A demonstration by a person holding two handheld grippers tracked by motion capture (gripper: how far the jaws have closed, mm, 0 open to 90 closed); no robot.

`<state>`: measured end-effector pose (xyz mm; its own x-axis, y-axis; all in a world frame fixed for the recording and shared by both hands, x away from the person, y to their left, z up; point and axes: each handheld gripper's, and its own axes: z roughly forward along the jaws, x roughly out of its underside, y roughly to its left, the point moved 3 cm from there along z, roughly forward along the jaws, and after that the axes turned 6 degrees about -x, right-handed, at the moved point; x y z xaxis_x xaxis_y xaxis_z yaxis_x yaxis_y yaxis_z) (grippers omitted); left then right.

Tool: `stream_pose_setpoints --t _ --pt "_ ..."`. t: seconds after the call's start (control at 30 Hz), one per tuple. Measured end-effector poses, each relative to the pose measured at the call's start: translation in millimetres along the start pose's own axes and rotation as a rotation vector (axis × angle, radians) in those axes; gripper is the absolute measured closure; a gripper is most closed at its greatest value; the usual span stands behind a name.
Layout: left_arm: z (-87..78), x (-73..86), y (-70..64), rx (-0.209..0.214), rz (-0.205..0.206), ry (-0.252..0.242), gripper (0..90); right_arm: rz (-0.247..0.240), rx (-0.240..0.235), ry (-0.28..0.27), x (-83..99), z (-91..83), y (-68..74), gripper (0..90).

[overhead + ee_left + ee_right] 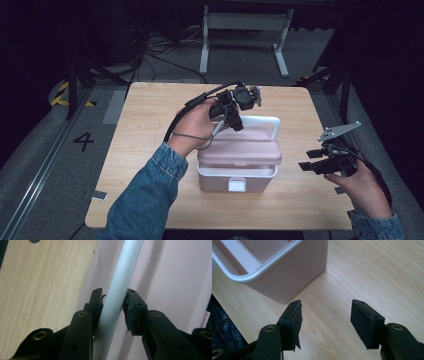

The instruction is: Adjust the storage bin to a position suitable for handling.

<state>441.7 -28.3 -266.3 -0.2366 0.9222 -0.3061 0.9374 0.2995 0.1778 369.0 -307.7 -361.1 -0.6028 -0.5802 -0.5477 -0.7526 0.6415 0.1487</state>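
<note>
My left gripper (113, 306) pinches the white handle (119, 282) of the pink box (238, 160) at table centre. Rigid, smooth plastic, probably light; grip mid-handle. My right gripper (325, 322) waits spread beside it.

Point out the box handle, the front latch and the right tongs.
white handle (117, 282), left gripper view, on the bar above the pads.
front latch (237, 185), high view, on its white face.
right tongs (325, 322), right gripper view, midway between the fingertips.
</note>
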Motion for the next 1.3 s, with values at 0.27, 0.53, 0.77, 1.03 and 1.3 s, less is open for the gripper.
stream_pose_setpoints --t 0.27,0.53,0.77,1.03,1.3 --pt "-0.5 -6.2 11.3 -0.007 -0.016 0.010 67.8 0.000 -0.001 0.004 0.5 0.8 2.0 42.6" --pt "1.1 -13.3 27.2 -0.010 -0.030 0.020 64.6 -0.009 -0.001 0.006 0.5 1.0 3.0 42.7" --pt "2.5 -15.1 35.8 -0.005 -0.053 0.014 62.7 -0.012 -0.007 -0.002 0.2 0.7 4.3 44.5" --pt "3.0 -14.9 36.9 0.000 -0.054 0.006 62.4 -0.050 -0.025 -0.053 -8.1 1.4 15.9 67.8" --pt "3.3 -14.9 37.4 0.005 -0.058 0.004 62.4 -0.117 -0.086 -0.184 -19.9 11.8 34.4 82.9"
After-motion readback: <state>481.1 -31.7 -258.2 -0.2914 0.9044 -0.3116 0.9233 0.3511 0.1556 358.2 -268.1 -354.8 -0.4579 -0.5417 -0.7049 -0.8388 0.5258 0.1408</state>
